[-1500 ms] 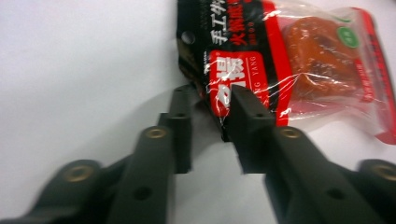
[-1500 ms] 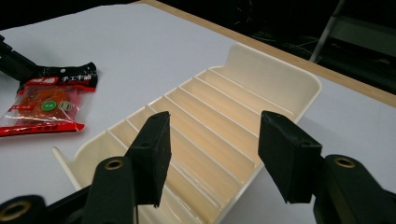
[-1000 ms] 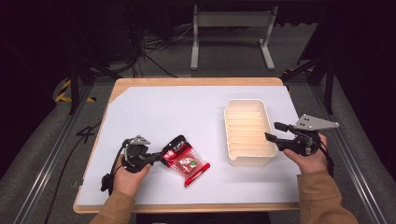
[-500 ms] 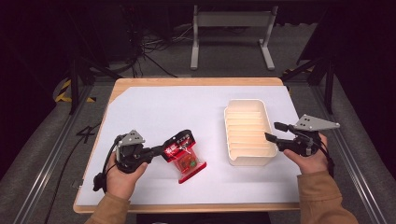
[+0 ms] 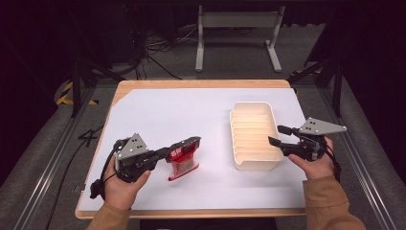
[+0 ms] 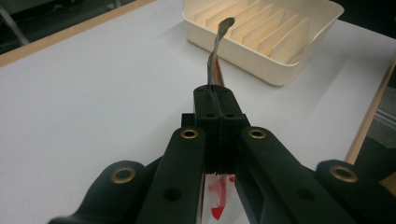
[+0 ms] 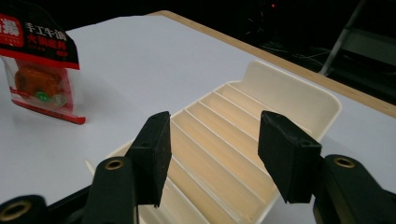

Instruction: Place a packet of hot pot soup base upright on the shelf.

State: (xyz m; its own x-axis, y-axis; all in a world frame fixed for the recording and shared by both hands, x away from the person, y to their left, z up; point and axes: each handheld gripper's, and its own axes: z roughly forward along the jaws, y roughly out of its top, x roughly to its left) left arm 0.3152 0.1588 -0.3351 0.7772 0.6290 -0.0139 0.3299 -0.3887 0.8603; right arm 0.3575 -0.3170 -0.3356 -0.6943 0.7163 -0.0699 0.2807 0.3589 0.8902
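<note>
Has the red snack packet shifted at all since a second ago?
Yes. The red snack packet, pinched in the left gripper, has tipped up off the table and stands nearer the person's edge, no closer to the cream tray.
</note>
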